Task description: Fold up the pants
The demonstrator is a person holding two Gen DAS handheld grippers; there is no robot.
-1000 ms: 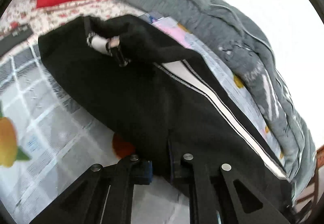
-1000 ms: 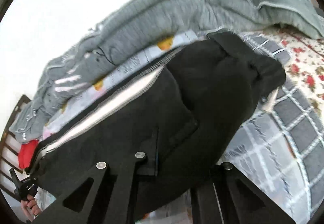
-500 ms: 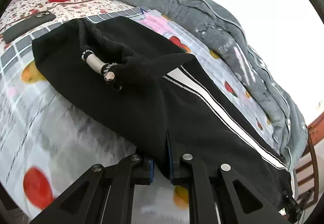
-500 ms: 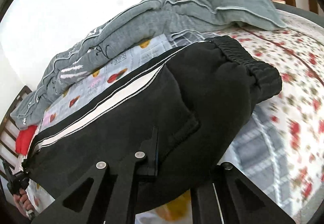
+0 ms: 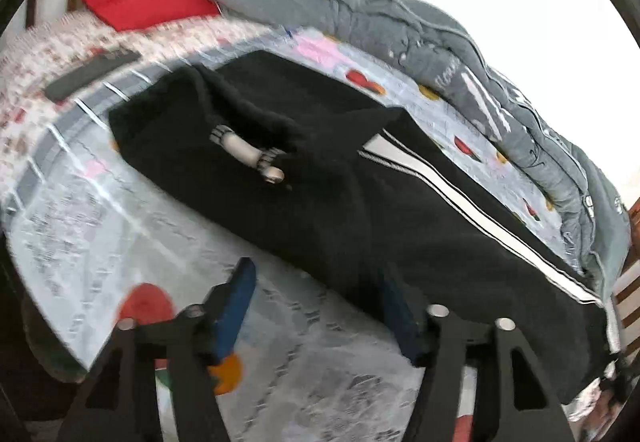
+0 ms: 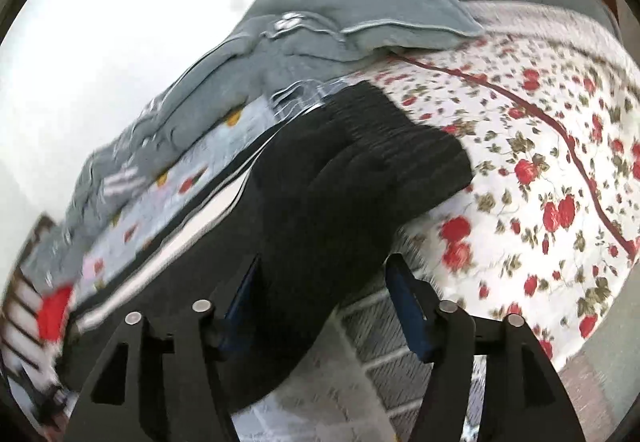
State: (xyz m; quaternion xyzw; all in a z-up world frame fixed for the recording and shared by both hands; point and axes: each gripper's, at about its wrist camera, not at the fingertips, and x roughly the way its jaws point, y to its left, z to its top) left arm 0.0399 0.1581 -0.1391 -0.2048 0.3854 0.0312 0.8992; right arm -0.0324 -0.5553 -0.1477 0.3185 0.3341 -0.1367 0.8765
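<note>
We see the left gripper (image 5: 316, 306), jaws just opened, nothing between them. Right gripper (image 6: 324, 298) likewise just opened (fabric lies between the blue pads, unpinched). The black pants (image 5: 320, 178) lie folded lengthwise along the bed's (image 5: 100, 202) near edge, white stripe up, grey quilt (image 5: 400, 30) along the far edge.

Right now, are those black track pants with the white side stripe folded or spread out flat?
Folded. The black track pants lie doubled lengthwise on the bed, one leg over the other, white stripe along the far edge. Both grippers have just opened and grip nothing.
</note>
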